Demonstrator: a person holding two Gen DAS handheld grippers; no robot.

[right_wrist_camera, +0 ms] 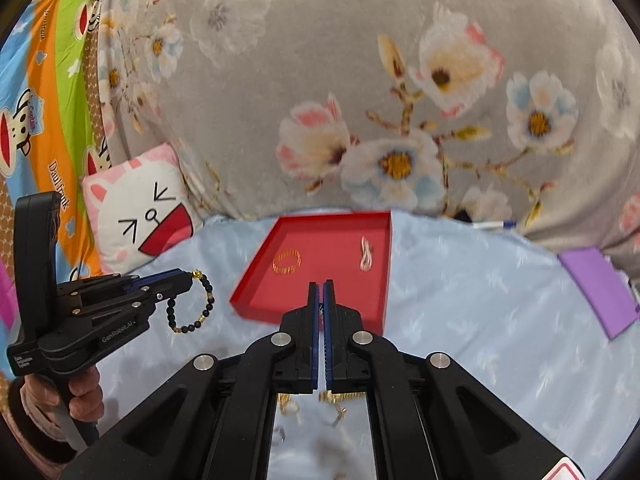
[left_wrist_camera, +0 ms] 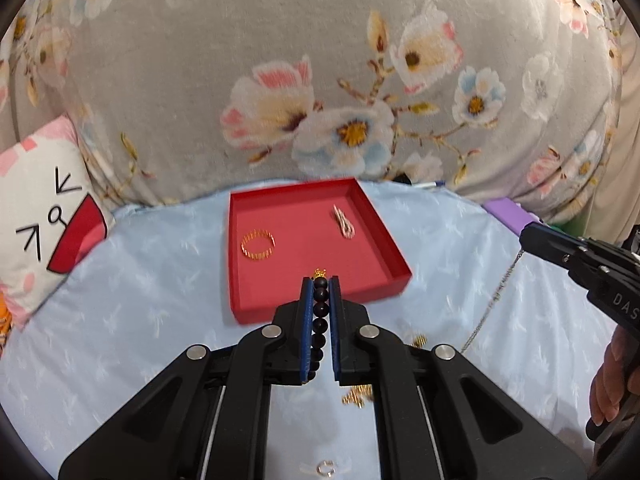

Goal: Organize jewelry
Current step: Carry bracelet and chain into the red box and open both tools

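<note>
A red tray (left_wrist_camera: 396, 280) (right_wrist_camera: 256, 308) lies on the light blue sheet. In it are a gold bracelet (left_wrist_camera: 258, 243) (right_wrist_camera: 286, 261) and a pale pink piece (left_wrist_camera: 344, 222) (right_wrist_camera: 366, 259). My left gripper (left_wrist_camera: 321, 280) (right_wrist_camera: 188, 278) is shut on a dark bead bracelet (left_wrist_camera: 320, 312) (right_wrist_camera: 192, 308), held above the sheet just short of the tray's near edge. My right gripper (right_wrist_camera: 322, 285) (left_wrist_camera: 522, 240) is shut on a thin silver chain (left_wrist_camera: 492, 300), which hangs down to the sheet on the tray's right.
Loose gold pieces (left_wrist_camera: 356, 396) (right_wrist_camera: 340, 398) and a small ring (left_wrist_camera: 325, 468) lie on the sheet under the grippers. A floral quilt (left_wrist_camera: 320, 80) rises behind the tray. A cat-face pillow (left_wrist_camera: 40, 208) is at left, a purple pad (right_wrist_camera: 600, 288) at right.
</note>
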